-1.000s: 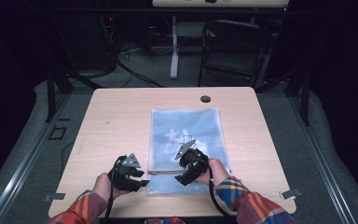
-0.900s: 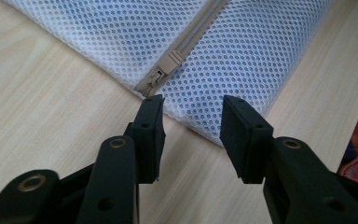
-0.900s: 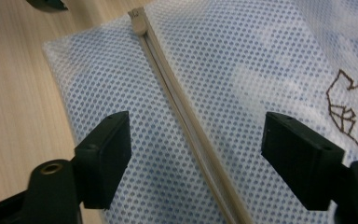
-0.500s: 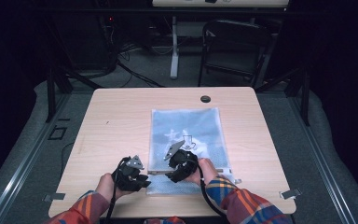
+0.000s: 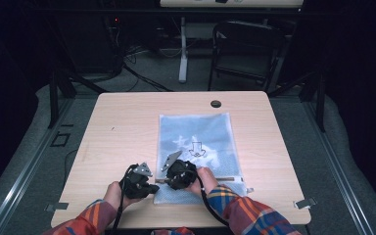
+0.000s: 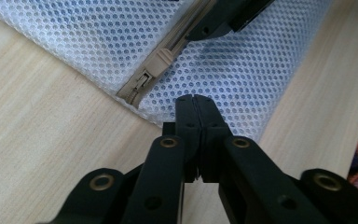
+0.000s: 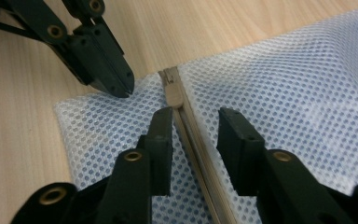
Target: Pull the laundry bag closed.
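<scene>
Right tool (image 7: 195, 128) slid left, jaws closing astride the mesh bag's (image 5: 198, 142) zipper (image 7: 175, 93); left tool (image 6: 196, 100) clenched

From the high view, the person's hands and the grippers cover the near left corner of the mesh bag (image 5: 200, 142), and its zipper there is too small to make out. In the right gripper view, the tan zipper (image 7: 186, 126) runs down behind the jaws and off the bottom edge. Whether the left gripper (image 6: 196, 100) pinches any mesh between its closed tips cannot be told.
</scene>
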A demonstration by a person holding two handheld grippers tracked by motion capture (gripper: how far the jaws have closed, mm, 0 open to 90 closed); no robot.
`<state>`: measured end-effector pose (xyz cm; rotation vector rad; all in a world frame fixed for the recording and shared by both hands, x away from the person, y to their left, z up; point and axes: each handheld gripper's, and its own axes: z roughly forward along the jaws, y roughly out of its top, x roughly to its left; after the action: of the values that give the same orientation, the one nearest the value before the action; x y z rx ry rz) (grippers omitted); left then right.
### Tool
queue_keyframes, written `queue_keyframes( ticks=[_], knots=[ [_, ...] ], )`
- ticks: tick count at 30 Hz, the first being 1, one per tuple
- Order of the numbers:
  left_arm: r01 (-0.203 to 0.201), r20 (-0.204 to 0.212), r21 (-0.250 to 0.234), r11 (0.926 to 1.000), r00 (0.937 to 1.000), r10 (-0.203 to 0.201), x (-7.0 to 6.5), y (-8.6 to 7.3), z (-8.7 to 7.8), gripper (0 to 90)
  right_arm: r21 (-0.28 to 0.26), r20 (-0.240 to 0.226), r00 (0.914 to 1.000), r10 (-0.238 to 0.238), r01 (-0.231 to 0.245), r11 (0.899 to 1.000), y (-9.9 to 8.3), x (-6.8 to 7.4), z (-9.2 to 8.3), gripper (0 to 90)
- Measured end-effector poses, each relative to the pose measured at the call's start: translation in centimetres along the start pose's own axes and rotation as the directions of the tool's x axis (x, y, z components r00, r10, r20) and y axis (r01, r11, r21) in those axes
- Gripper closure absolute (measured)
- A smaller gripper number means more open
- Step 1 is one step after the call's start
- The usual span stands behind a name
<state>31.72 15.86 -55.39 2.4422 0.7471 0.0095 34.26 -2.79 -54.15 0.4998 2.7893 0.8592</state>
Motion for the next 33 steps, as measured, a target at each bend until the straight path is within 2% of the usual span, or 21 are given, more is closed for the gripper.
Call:
queue_keyframes(
  ticks=[3,6,10,12,18,19,20,21,22,23,29,30,31,32,33],
  knots=[
    [-0.017,-0.001,0.019,0.9997,0.9999,0.017,0.0,0.0,0.5,89.8,-0.003,0.003,1.0000,-0.008,0.008,1.000,0.2,0.1,0.5,69.4],
    [-0.024,0.005,0.017,0.9996,0.9997,0.024,0.1,0.0,0.6,89.9,0.007,0.002,0.9998,-0.020,0.020,1.000,0.4,0.2,0.8,71.5],
    [-0.010,0.010,0.005,0.9999,0.9999,0.010,0.3,-0.2,0.7,89.9,-0.004,0.003,0.9997,-0.025,0.025,1.000,0.6,0.6,1.3,73.4],
    [-0.011,0.010,0.007,0.9999,0.9999,0.011,0.3,-0.2,0.7,89.9,0.005,0.001,0.9989,-0.047,0.047,0.999,0.7,0.7,1.5,73.9],
    [-0.010,0.009,0.009,0.9999,0.9999,0.010,0.3,-0.3,0.7,89.9,0.002,0.003,0.9991,-0.043,0.043,0.999,0.8,1.0,1.9,75.2],
    [0.006,0.008,-0.003,1.0000,0.9999,-0.006,0.2,-0.3,0.8,89.9,0.009,0.004,0.9987,-0.051,0.051,0.999,0.8,1.0,2.0,75.9],
    [0.104,0.014,-0.078,0.9915,0.9946,-0.103,-0.5,-0.4,1.3,89.9,0.009,0.004,0.9987,-0.051,0.051,0.999,0.8,1.0,2.0,75.9],
    [0.058,0.013,-0.041,0.9975,0.9983,-0.057,-0.1,-0.4,1.1,89.9,0.007,-0.003,0.9988,-0.048,0.048,0.999,0.8,1.0,2.1,76.7],
    [0.043,0.016,-0.031,0.9986,0.9990,-0.043,0.0,-0.4,1.0,89.9,-0.028,0.005,0.9997,-0.025,0.025,0.999,0.7,1.2,2.4,79.1],
    [0.053,0.015,-0.036,0.9980,0.9985,-0.052,0.0,-0.4,1.0,89.9,-0.028,0.005,0.9997,-0.025,0.025,0.999,0.7,1.2,2.4,79.1],
    [0.038,0.007,-0.017,0.9991,0.9993,-0.038,0.0,-0.3,0.9,90.0,-0.031,0.007,0.9996,-0.026,0.026,0.999,0.7,1.3,2.4,80.5],
    [0.059,0.004,-0.033,0.9977,0.9983,-0.059,-0.2,-0.3,1.1,90.0,-0.013,0.006,0.9992,-0.041,0.041,0.999,0.7,1.2,2.2,80.8],
    [0.059,0.004,-0.033,0.9977,0.9983,-0.059,-0.2,-0.3,1.1,90.0,-0.013,0.006,0.9992,-0.041,0.041,0.999,0.7,1.2,2.2,80.8],
    [0.118,0.010,-0.076,0.9901,0.9930,-0.118,-0.5,-0.4,1.3,90.0,-0.038,0.003,0.9997,-0.022,0.023,0.999,0.6,1.3,2.4,80.8],
    [-0.001,0.003,0.020,0.9998,1.0000,0.001,0.4,-0.3,0.7,90.0,-0.035,-0.001,0.9997,-0.024,0.024,0.999,0.6,1.2,2.3,80.8]
  ],
)
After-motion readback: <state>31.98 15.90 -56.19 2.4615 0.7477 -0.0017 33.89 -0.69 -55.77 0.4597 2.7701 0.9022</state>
